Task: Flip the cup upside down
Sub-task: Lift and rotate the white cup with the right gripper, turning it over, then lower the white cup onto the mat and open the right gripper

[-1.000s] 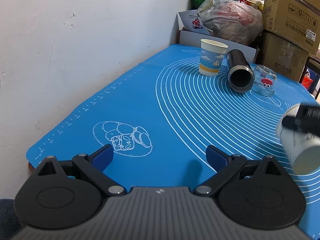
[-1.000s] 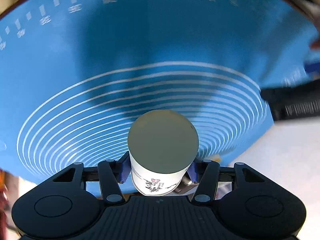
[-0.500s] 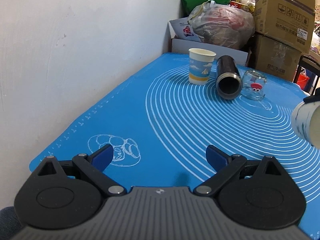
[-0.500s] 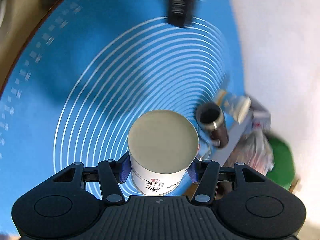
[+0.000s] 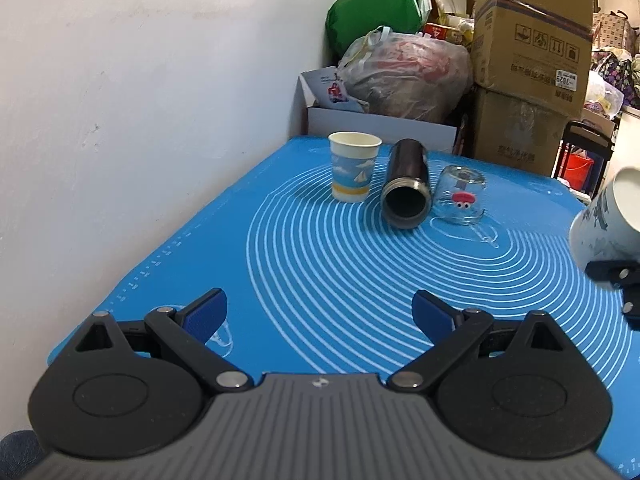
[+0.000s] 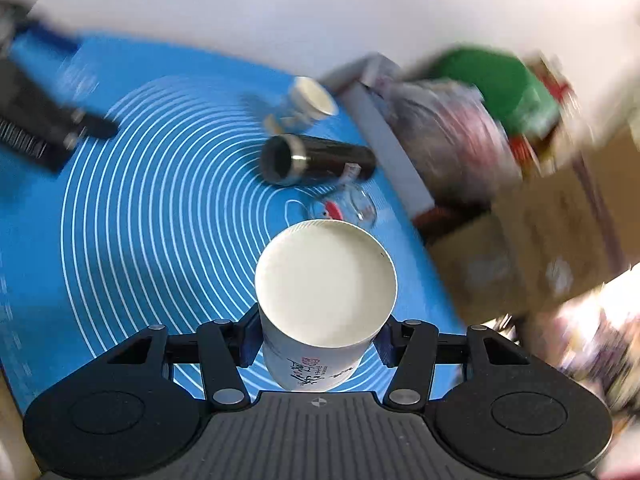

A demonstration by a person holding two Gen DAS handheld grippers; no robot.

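Observation:
My right gripper [image 6: 318,346] is shut on a white paper cup [image 6: 324,292] with dark writing on its side. The cup's flat bottom faces the camera and it is held in the air above the blue mat [image 6: 140,220]. In the left wrist view the same cup [image 5: 604,220] shows tilted at the right edge, above the mat [image 5: 320,280]. My left gripper [image 5: 320,312] is open and empty, low over the near part of the mat.
At the far end of the mat stand an upright paper cup with a sailboat print [image 5: 354,166], a dark flask lying on its side [image 5: 406,188] and an upturned glass [image 5: 460,196]. A white wall runs along the left. Cardboard boxes [image 5: 528,80] and bags stand behind the table.
My right gripper has turned with the cup, swinging its view from straight down at the mat up toward the far clutter. My left gripper has pulled back slightly.

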